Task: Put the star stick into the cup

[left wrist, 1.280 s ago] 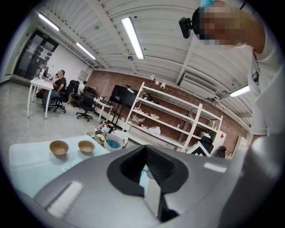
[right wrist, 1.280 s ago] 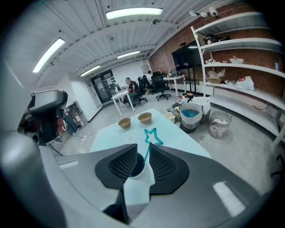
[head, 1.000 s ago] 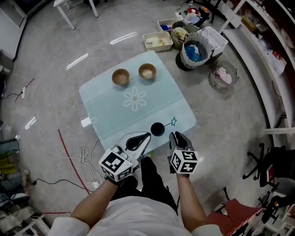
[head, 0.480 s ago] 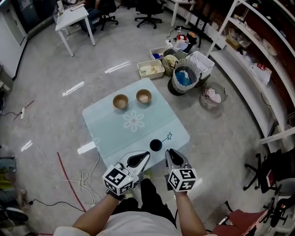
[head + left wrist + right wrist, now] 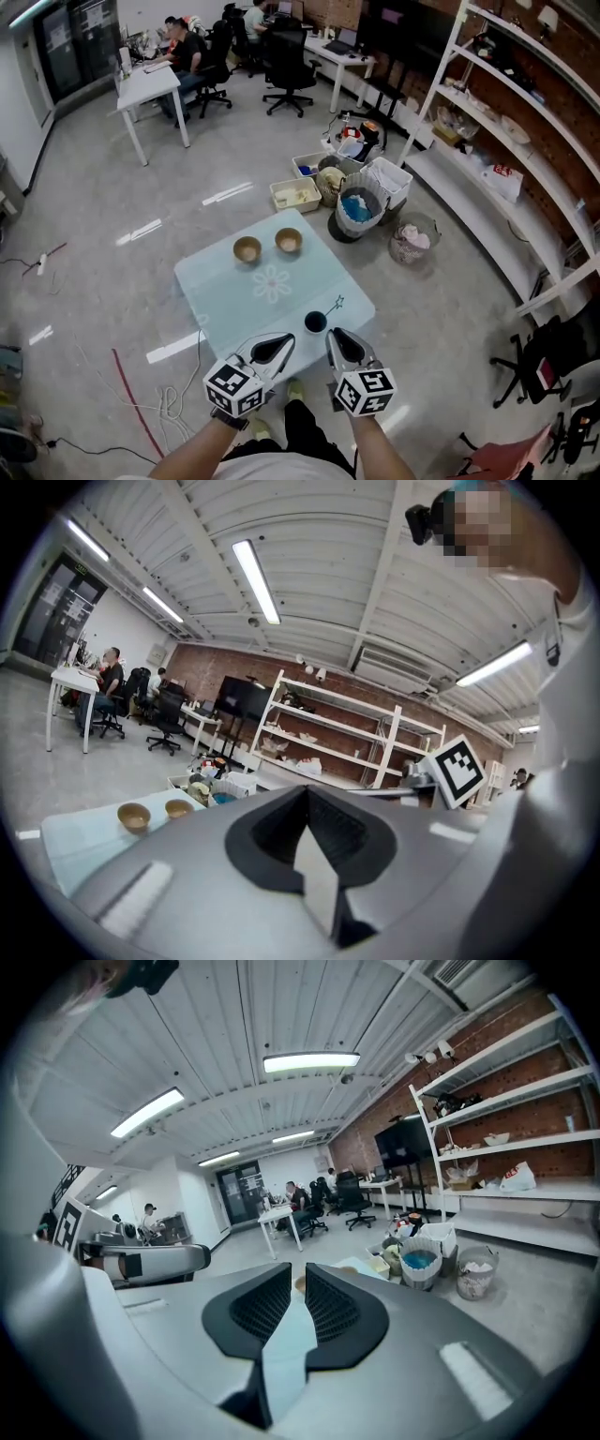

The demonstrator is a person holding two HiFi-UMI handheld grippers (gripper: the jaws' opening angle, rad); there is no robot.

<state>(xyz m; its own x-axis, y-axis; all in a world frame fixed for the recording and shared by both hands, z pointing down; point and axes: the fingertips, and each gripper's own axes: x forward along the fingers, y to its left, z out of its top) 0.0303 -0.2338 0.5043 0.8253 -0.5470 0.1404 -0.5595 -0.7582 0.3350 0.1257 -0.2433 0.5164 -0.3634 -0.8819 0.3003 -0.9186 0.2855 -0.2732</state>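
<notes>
A small dark cup (image 5: 315, 322) stands near the front edge of the pale blue table (image 5: 234, 300) in the head view. The star stick (image 5: 336, 304), thin with a teal star at its far end, lies on the table just right of the cup. My left gripper (image 5: 287, 338) hangs shut in front of the table, a little left of the cup. My right gripper (image 5: 331, 334) is shut too, just short of the cup. Neither holds anything. In the left gripper view the left gripper (image 5: 305, 792) points level across the room. The right gripper (image 5: 302, 1270) does the same in its own view.
Two brown bowls (image 5: 247, 248) (image 5: 288, 240) sit at the table's far side. Beyond it stand bins and baskets (image 5: 358, 204) and white shelving (image 5: 506, 141) along the right wall. Cables (image 5: 169, 403) lie on the floor at the left. People sit at desks (image 5: 150, 84) far back.
The head view has lifted and now takes in much more of the room, so the table looks smaller. Both grippers stay shut in front of the table's near edge.
</notes>
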